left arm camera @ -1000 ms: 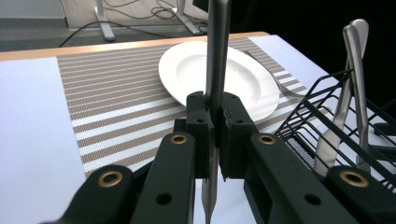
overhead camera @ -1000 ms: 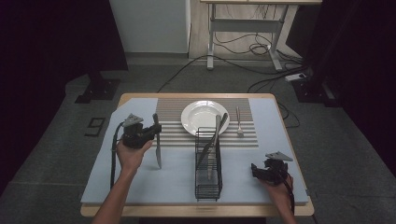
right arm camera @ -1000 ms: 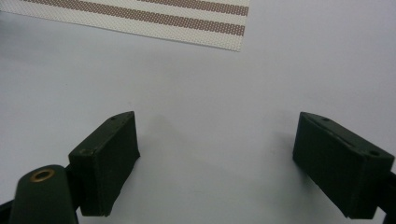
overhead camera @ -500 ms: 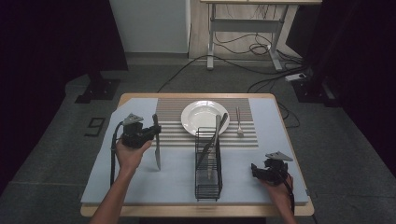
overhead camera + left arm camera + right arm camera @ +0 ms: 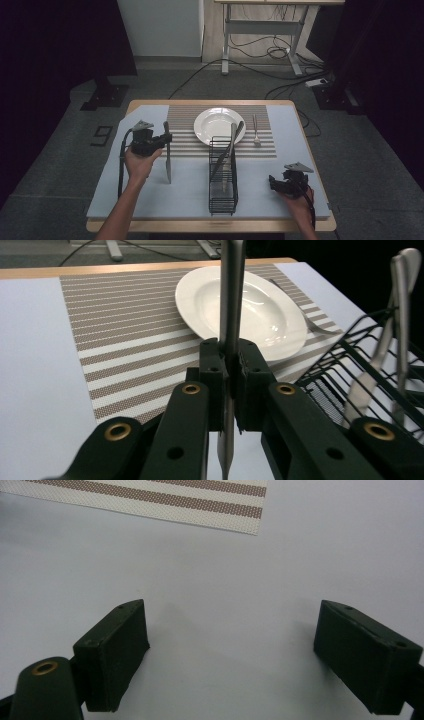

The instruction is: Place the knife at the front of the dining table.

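Note:
A table knife (image 5: 168, 165) hangs upright at the left of the table, its tip near the pale blue mat (image 5: 125, 195). My left gripper (image 5: 162, 140) is shut on it partway along. In the left gripper view the jaws clamp the knife (image 5: 231, 300), which runs up and down through my left gripper (image 5: 230, 375). My right gripper (image 5: 274, 182) rests low at the front right, open, with nothing between the jaws. The right gripper view shows my right gripper (image 5: 230, 650) spread wide over bare mat.
A white plate (image 5: 220, 125) sits on a striped placemat (image 5: 185, 120), with a fork (image 5: 256, 131) to its right. A black wire cutlery rack (image 5: 223, 175) stands mid-table and holds several utensils (image 5: 400, 315). The table's front edge lies close behind both hands.

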`<state>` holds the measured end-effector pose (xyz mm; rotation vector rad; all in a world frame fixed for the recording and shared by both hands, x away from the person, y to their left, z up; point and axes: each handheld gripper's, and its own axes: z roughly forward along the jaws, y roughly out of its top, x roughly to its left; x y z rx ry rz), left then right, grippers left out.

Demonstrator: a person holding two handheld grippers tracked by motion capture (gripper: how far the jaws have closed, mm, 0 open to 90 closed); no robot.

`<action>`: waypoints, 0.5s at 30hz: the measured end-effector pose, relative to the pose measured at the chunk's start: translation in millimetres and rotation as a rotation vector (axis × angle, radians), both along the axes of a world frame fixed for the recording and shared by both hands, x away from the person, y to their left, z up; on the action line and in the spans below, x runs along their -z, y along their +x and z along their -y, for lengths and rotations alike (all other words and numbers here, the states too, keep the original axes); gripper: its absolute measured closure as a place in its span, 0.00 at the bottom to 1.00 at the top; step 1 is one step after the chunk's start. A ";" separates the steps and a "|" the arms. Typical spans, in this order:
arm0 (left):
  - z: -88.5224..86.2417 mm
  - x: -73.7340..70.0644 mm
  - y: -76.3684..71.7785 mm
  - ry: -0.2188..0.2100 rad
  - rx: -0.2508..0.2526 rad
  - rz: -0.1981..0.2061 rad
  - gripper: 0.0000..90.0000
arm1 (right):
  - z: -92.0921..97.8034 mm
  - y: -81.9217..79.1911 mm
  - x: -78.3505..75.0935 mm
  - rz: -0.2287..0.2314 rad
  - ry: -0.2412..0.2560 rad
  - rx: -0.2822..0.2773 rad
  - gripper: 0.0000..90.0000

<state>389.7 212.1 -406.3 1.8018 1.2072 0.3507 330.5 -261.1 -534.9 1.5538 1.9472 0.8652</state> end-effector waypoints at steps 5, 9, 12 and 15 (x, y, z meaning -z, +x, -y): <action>5.2 4.0 11.5 0.026 -0.023 -0.016 0.93 | 0.0 0.0 0.0 0.000 0.000 0.000 0.15; 11.1 8.7 23.5 0.044 -0.041 -0.044 0.92 | 0.0 0.0 0.0 0.000 0.000 0.000 0.15; 13.3 13.8 32.9 0.045 -0.061 -0.068 0.92 | 0.0 0.2 0.0 0.000 0.000 -0.001 0.15; 14.9 19.5 40.8 0.032 -0.078 -0.090 0.92 | 0.1 0.3 0.0 -0.001 0.000 -0.001 0.15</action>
